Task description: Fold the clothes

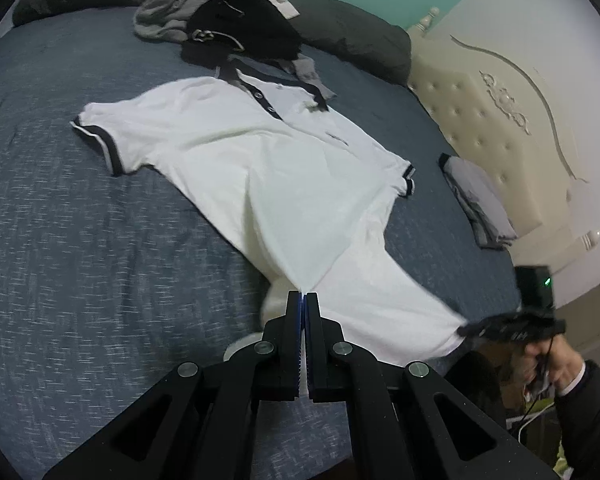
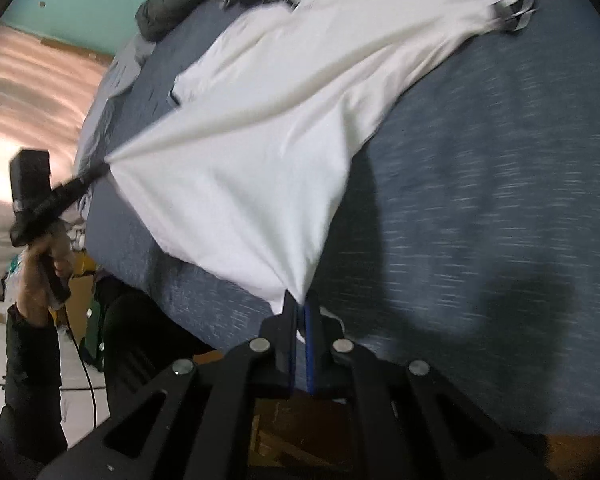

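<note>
On blue bedspread (image 1: 80, 240): both grippers (left (image 1: 303, 296), right (image 2: 300, 304)) clamped on white polo (image 1: 260, 152) hem.

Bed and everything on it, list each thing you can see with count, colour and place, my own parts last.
white polo shirt with dark trim: one, white, spread on the bed, hem pinched at both corners
blue-grey bedspread: one, blue-grey, covering the bed
pile of dark and grey clothes: one heap, black and grey, beyond the collar
folded white garment: one, white, dark edging, by the headboard
cream tufted headboard: one, cream, bed's end
left gripper: black, shut on hem
right gripper: black, shut on hem
</note>
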`<state>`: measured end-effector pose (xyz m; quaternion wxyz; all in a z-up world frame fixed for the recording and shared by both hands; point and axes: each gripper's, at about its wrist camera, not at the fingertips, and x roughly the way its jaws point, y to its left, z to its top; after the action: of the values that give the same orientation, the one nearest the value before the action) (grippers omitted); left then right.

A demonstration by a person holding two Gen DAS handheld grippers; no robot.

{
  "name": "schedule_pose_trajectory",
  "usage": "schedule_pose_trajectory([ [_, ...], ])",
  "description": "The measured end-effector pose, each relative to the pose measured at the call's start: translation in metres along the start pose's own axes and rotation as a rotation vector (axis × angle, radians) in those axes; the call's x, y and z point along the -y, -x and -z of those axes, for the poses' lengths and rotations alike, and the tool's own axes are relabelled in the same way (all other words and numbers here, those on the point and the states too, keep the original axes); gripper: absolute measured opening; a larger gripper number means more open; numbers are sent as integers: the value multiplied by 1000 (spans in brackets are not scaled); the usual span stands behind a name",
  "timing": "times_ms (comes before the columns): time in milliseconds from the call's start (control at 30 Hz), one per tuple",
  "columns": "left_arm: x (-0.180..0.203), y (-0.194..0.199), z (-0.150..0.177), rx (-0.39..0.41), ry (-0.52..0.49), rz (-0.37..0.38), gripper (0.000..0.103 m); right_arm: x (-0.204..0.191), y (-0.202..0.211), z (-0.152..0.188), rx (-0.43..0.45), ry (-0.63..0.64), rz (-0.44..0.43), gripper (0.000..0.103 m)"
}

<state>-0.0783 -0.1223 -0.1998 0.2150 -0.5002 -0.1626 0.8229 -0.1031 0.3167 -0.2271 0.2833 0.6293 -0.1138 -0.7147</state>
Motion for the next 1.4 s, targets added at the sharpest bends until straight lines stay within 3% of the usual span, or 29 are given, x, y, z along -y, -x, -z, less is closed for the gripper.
schedule_pose_trajectory([
  [400, 50, -70, 12, -110, -70, 56, 3, 86, 77, 15, 156, -165, 96, 3],
  [700, 14, -64, 18, -129, -5, 17, 18, 131, 107, 15, 232, -241, 121, 3],
  [1033, 13, -106, 41, -224, -45, 15, 28, 138, 112, 13, 241, -248, 145, 3],
  [1200, 6, -117, 40, -248, -5, 19, 26, 138, 107, 13, 235, -258, 131, 3],
  [1300, 2, -118, 38, -244, 1, 30, 10, 136, 107, 12, 233, -254, 132, 3],
  [1400, 1, -111, 36, -228, 0, 38, 6, 132, 108, 10, 234, -247, 133, 3],
])
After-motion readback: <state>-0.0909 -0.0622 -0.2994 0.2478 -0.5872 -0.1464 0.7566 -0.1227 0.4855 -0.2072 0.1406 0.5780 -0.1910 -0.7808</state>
